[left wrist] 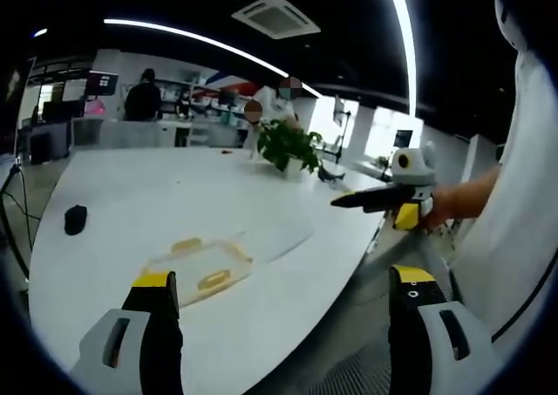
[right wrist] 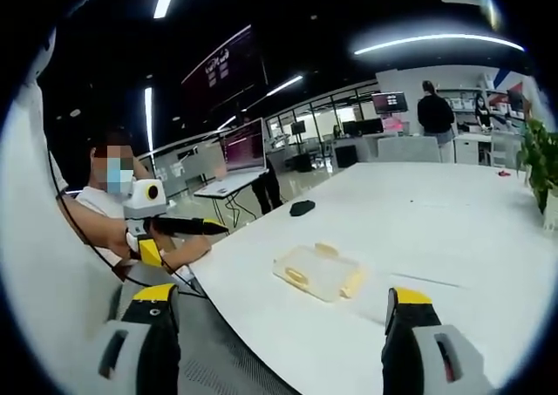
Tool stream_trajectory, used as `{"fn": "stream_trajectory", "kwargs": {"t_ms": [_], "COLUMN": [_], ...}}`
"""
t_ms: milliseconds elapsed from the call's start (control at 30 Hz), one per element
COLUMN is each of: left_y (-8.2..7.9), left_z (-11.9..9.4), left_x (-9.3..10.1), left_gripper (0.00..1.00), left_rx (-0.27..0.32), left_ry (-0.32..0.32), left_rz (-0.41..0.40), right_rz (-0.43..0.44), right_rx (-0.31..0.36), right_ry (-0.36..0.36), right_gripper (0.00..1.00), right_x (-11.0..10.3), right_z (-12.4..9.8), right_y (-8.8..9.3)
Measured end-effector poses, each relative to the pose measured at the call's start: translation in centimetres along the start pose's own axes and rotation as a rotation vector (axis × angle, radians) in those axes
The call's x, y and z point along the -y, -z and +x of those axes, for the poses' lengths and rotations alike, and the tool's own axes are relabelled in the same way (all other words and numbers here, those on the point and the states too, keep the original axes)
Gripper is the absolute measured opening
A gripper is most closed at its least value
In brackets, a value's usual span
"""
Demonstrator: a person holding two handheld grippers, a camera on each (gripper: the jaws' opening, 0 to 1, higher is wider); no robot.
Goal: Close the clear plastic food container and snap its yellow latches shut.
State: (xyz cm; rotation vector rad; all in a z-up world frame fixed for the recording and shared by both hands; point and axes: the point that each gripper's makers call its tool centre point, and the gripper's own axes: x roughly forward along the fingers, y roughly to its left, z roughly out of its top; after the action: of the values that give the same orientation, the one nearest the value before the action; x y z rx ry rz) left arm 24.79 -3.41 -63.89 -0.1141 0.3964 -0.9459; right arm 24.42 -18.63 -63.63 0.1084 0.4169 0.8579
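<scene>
The clear plastic container (left wrist: 199,271) lies on the white table (left wrist: 131,186), with yellow latches (left wrist: 214,280) around its rim. A clear lid (left wrist: 277,236) seems to lie flat beside it on the far right. My left gripper (left wrist: 282,277) is open, hanging above the table's near edge, short of the container. My right gripper (left wrist: 340,204) reaches in from the right, off the table's edge. In the right gripper view the container (right wrist: 316,273) sits ahead between the wide-apart jaws of the open right gripper (right wrist: 280,295). The left gripper (right wrist: 218,229) shows at the left, held by a hand.
A small black mouse-like object (left wrist: 76,219) (right wrist: 302,207) lies on the table beyond the container. A potted plant (left wrist: 288,144) (right wrist: 540,160) stands at the far edge. People stand by desks in the background. A seated person is at the left of the right gripper view.
</scene>
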Motion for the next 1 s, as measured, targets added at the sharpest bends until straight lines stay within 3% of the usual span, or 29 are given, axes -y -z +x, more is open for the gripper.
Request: {"fn": "stream_trajectory", "kwargs": {"t_ms": [767, 1000], "left_y": [-0.4, -0.9], "left_z": [-0.1, -0.1], "left_x": [0.0, 0.2], "left_gripper": [0.99, 0.99], "left_rx": [0.013, -0.005], "left_ry": [0.003, 0.018], "left_rz": [-0.006, 0.029], "right_rz": [-0.029, -0.047], "right_rx": [-0.006, 0.018], "right_ry": [-0.005, -0.008], "right_gripper": [0.99, 0.99], "right_x": [-0.1, -0.2], "right_z": [0.0, -0.2], "right_y": [-0.2, -1.5]}}
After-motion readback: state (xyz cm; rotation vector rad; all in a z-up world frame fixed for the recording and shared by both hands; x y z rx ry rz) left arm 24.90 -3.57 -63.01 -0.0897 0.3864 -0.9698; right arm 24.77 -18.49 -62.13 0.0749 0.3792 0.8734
